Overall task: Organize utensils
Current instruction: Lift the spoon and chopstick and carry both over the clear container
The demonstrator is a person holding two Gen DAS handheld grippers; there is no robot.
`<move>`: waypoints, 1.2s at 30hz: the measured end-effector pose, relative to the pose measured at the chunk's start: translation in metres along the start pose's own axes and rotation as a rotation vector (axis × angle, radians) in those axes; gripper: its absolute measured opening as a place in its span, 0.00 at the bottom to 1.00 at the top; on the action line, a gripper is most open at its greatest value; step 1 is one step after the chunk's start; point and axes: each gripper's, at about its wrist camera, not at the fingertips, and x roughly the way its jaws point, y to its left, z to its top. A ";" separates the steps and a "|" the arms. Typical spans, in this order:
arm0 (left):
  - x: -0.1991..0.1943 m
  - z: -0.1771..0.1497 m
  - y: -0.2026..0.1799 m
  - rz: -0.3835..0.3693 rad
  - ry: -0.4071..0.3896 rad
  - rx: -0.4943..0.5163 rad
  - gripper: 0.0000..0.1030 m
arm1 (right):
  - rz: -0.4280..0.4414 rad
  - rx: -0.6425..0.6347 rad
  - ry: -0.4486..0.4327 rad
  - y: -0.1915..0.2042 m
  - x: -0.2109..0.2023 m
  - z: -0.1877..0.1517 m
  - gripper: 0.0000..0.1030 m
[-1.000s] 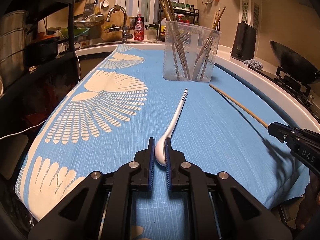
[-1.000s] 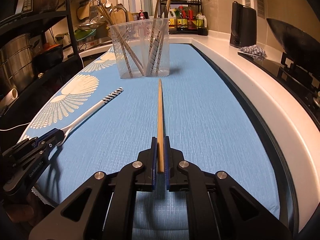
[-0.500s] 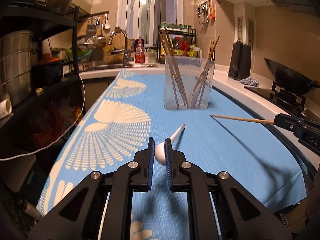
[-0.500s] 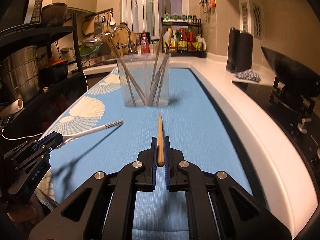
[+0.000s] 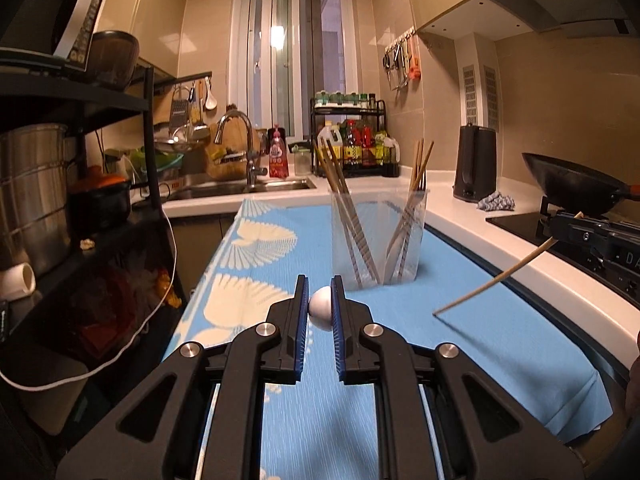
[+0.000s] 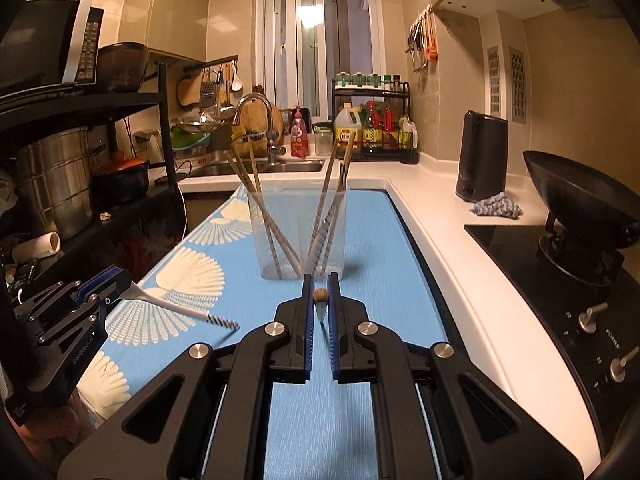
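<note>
My left gripper (image 5: 320,307) is shut on the bowl of a white spoon (image 5: 321,307), held in the air above the blue mat. In the right wrist view that spoon (image 6: 176,307) juts from the left gripper (image 6: 120,286), striped handle tip pointing right. My right gripper (image 6: 320,295) is shut on a wooden chopstick (image 6: 320,294), seen end-on. In the left wrist view the chopstick (image 5: 500,276) slants down-left from the right gripper (image 5: 560,228). A clear holder (image 6: 298,234) with several chopsticks and a fork stands ahead on the mat.
The blue patterned mat (image 6: 380,240) covers the counter. A stove with a black wok (image 6: 576,188) lies to the right, with a black kettle (image 6: 482,158) and a rag behind it. A sink with faucet (image 6: 256,120) and a bottle rack are at the back. Dark shelving with pots stands left.
Both grippers have risen from the mat, lifting the spoon and the chopstick into the air. Both views have tilted up, so more of the kitchen shows.
</note>
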 end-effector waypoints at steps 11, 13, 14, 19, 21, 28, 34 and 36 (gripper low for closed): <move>0.009 0.053 0.008 -0.014 -0.031 -0.021 0.11 | 0.015 -0.010 -0.015 -0.005 0.011 0.048 0.06; 0.013 0.064 0.009 -0.019 -0.017 -0.023 0.11 | 0.016 -0.013 -0.005 -0.005 0.016 0.057 0.06; 0.016 0.070 0.010 -0.031 -0.001 -0.027 0.11 | 0.017 -0.014 0.000 -0.005 0.017 0.060 0.06; 0.036 0.091 0.009 -0.055 0.126 -0.011 0.11 | 0.024 -0.035 0.005 -0.003 0.024 0.077 0.06; 0.042 0.100 0.010 -0.067 0.173 -0.006 0.11 | 0.033 -0.035 0.005 -0.002 0.025 0.084 0.06; 0.050 0.131 0.015 -0.089 0.234 -0.002 0.11 | 0.053 -0.028 -0.008 -0.004 0.033 0.116 0.06; 0.062 0.176 0.009 -0.117 0.215 0.017 0.11 | 0.088 -0.033 -0.071 -0.003 0.036 0.168 0.06; 0.066 0.193 0.005 -0.127 0.198 0.025 0.11 | 0.110 -0.029 -0.099 -0.001 0.039 0.190 0.06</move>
